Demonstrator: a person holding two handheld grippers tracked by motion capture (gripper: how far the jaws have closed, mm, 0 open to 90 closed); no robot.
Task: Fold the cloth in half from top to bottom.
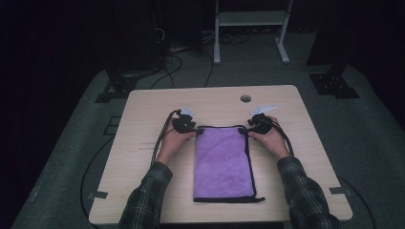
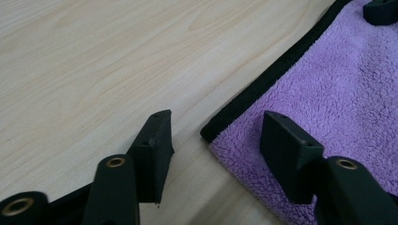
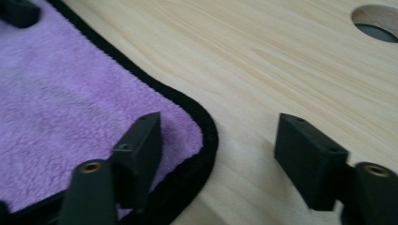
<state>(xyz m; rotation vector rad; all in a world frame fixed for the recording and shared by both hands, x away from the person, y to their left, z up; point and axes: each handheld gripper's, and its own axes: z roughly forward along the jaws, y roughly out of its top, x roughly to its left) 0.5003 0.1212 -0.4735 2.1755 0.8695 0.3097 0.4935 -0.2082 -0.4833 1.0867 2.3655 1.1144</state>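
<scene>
Both grippers, left gripper (image 1: 197,130) and right gripper (image 1: 242,129), were spread open, straddling the far corners of the purple towel (image 1: 223,163) at frame centre; both hems should be pinched evenly before lifting.

A purple fleece towel with a black stitched border (image 1: 223,162) lies flat on the light wooden table (image 1: 143,119), folded into a long rectangle that runs from the near edge toward the middle. Its far two corners are rounded, and the pile looks soft and nubby up close (image 2: 338,93). At the near right corner a short bit of the black edging sticks out past the fold.
</scene>
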